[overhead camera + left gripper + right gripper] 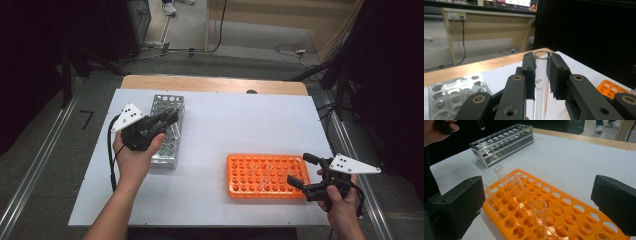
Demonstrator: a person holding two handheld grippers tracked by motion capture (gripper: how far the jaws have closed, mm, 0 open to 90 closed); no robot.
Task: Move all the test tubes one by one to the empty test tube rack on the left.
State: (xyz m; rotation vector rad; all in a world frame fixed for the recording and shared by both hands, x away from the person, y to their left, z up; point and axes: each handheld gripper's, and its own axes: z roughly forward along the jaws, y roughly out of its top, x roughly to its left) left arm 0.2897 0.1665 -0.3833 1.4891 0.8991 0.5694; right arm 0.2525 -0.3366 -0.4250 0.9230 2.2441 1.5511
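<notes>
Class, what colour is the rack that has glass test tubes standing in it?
Orange rack; the right gripper view shows it best.

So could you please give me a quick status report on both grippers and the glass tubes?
Left gripper shut on clear glass test tube, above silver metal rack. Right gripper open beside orange plastic rack. Nothing in the way.

glass tube [541, 82] clear, smooth, shiny, w/ small printed marks. left gripper [541, 75] pads black, rough, crumbly at edges; arms dark matt plastic w/ brass-look rivets. metal rack [501, 143] silver, shiny, smooth. orange rack [554, 212] plastic, glossy, bright. tubes in it [539, 217] clear glass, shiny. right gripper [539, 202] pads black, matt, soft-looking. table top [240, 125] white, smooth, matt; far edge [210, 84] light wood. plate [129, 116] on left gripper pale, flat, matt.
</notes>
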